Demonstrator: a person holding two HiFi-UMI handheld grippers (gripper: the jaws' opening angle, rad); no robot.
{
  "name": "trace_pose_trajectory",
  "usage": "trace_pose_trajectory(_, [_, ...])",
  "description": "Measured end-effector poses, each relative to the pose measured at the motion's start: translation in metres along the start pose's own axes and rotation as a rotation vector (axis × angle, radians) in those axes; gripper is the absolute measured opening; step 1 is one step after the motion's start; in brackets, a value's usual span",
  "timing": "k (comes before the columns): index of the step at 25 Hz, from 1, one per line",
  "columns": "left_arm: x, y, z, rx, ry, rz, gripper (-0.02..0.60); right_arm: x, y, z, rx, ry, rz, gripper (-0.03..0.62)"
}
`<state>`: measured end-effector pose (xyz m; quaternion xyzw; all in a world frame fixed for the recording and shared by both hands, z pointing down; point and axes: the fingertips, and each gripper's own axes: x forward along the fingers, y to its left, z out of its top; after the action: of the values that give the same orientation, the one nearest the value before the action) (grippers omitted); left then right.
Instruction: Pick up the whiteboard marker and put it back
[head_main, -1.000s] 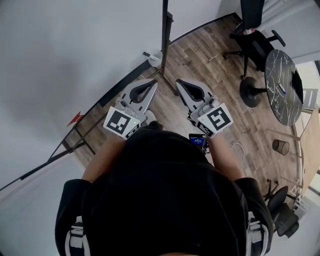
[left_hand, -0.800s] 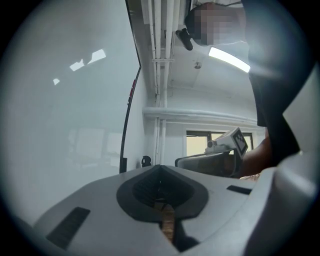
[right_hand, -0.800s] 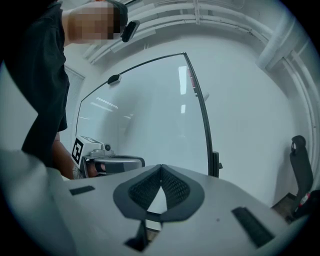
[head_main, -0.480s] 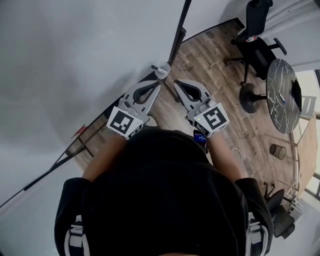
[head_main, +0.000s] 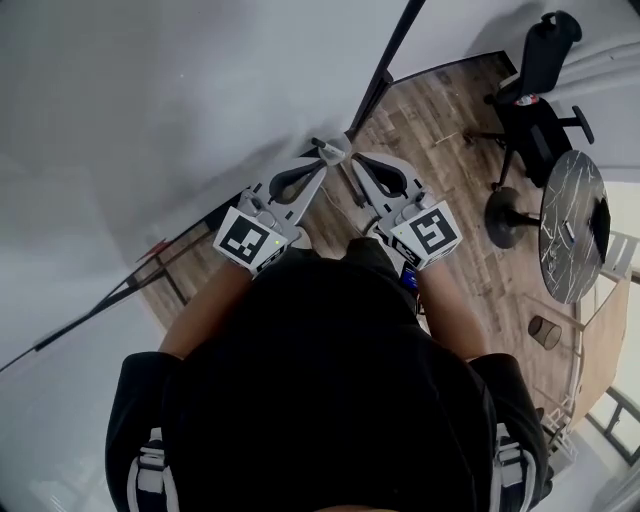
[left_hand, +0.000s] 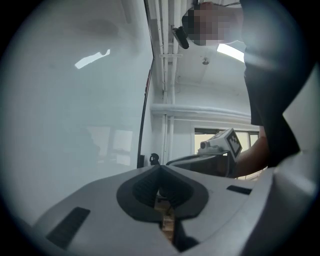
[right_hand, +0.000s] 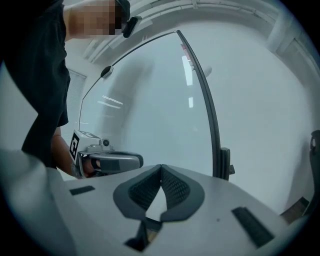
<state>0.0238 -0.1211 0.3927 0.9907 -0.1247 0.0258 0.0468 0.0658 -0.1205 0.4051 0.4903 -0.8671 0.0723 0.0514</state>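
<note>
Whiteboard marker unseen; pickup not started. Left gripper (head_main: 318, 168) and right gripper (head_main: 358, 163): jaws closed, empty. Whiteboard (head_main: 150, 100) at 11 o'clock.

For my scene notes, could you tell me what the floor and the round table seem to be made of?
The floor looks like matte wood planks or laminate: brown boards with seams and grain. The round table looks like smooth dark stone, perhaps marble or an imitation: black with pale veins.
</note>
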Motion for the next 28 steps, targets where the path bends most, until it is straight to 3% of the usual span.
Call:
trace_pose_trajectory(7, [0.017, 0.016, -0.005, -0.015, 0.005, 0.206, 0.003, 0.015, -0.025, -0.01, -0.037, 0.052, 0.196, 0.0])
trace_pose_trajectory(14, [0.025, 0.023, -0.012, -0.031, -0.001, 0.351, 0.003, 0.029, -0.036, -0.025, -0.06, 0.093, 0.303, 0.0])
trace_pose_trajectory(22, [0.022, 0.025, -0.03, -0.021, -0.004, 0.421, 0.003, 0.044, -0.041, -0.057, -0.066, 0.18, 0.312, 0.0])
trace_pose_trajectory(28, [0.021, 0.027, -0.039, -0.026, -0.004, 0.431, 0.003, 0.056, -0.042, -0.089, -0.07, 0.253, 0.306, 0.0])
